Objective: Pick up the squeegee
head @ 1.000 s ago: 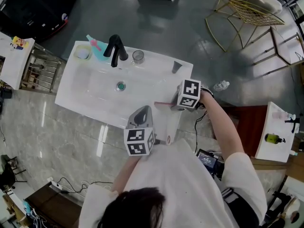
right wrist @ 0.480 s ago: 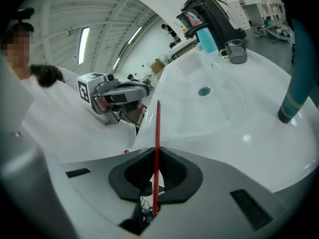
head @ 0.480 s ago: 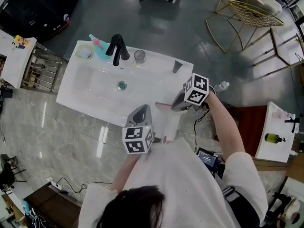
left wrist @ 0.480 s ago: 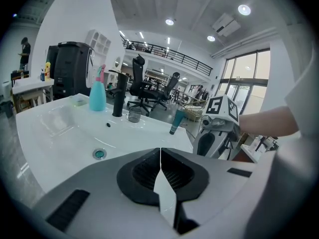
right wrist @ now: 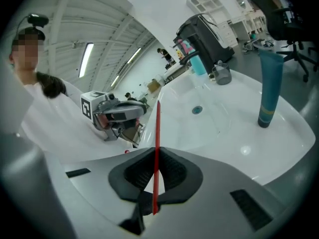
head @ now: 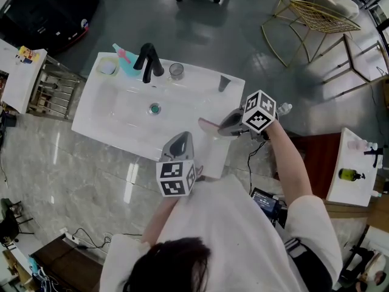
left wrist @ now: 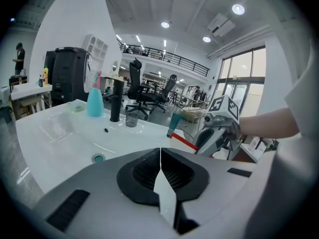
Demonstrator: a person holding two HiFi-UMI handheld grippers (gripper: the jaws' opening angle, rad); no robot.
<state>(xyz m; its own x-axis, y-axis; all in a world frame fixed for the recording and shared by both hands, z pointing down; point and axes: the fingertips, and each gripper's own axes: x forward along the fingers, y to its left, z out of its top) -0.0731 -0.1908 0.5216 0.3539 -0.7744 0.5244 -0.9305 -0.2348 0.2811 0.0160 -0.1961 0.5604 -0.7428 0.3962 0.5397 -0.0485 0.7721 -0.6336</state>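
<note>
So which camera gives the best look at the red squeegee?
The right gripper view: the squeegee sits close and central, edge-on, pinched in the fingers of the right gripper. The head view shows only a small pink end poking out over the sink; the left gripper view shows a short red strip beside that gripper.
</note>
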